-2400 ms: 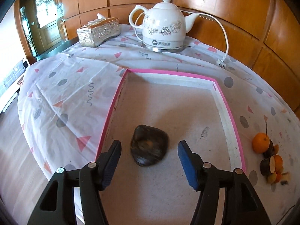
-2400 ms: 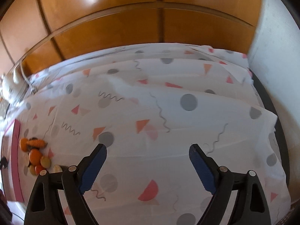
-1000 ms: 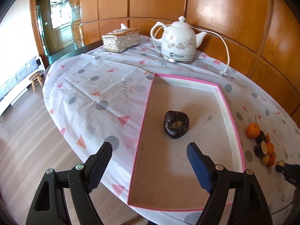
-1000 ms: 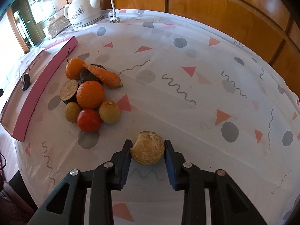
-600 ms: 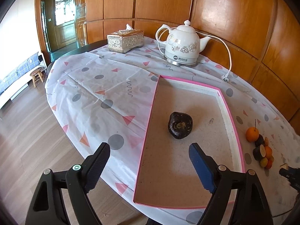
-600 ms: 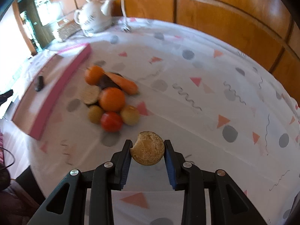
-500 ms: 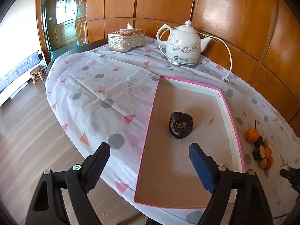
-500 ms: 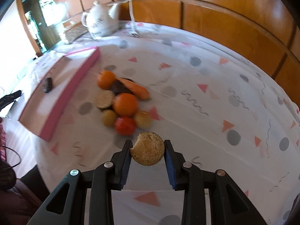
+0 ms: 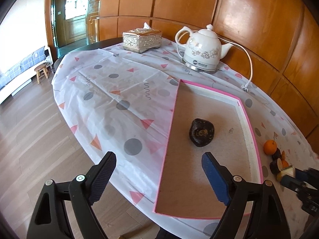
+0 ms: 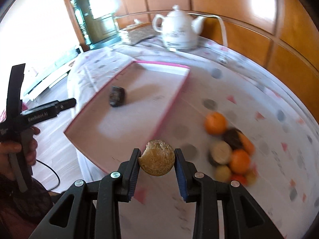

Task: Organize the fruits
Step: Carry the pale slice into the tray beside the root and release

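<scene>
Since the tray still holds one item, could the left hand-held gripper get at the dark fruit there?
Probably yes: the left hand-held gripper is open and empty, and nothing lies between it and the dark fruit.

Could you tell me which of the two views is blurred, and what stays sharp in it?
Right wrist view: motion blur smears the tray, fruit pile and teapot; only the right gripper and its round tan fruit are crisp. Left wrist view: sharp throughout, with glare on the wood panelling.

Daylit fisheye views (right wrist view motion-blurred).
</scene>
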A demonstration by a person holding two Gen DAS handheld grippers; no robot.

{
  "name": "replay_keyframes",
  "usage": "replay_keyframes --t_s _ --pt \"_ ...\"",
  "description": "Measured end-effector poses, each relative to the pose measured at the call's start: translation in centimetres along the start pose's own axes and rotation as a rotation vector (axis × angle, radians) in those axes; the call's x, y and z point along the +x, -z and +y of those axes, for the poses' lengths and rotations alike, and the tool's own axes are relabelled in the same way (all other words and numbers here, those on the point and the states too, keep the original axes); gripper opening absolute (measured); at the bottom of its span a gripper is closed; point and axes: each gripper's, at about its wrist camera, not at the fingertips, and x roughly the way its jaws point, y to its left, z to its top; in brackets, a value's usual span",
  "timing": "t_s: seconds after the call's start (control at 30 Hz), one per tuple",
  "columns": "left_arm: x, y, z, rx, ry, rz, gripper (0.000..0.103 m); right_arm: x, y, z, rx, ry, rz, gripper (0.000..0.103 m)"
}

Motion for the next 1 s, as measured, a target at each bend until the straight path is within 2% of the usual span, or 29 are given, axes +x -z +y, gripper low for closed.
replay_keyframes --t_s 0.27,0.53,0.7,1.0 --pt "0.3 0.0 2.8 -0.084 -0.028 0.008 0.088 5.1 -4.0 4.3 -0.065 -0.001 0.045 0.034" --pt "1.0 0.2 3.4 -0.09 -0.044 0.022 0.088 8.6 -5.9 4.7 -0.037 0.044 0.079 0.034" --pt "1.0 0.2 3.3 -0.088 -0.039 0.017 0.088 7.9 -5.6 4.4 -0.027 0.052 0.065 0.037" --pt "0.2 0.2 2.0 -0.049 -0.011 0.001 0.088 4.0 -3.4 3.8 -0.06 0.101 0.012 0.037"
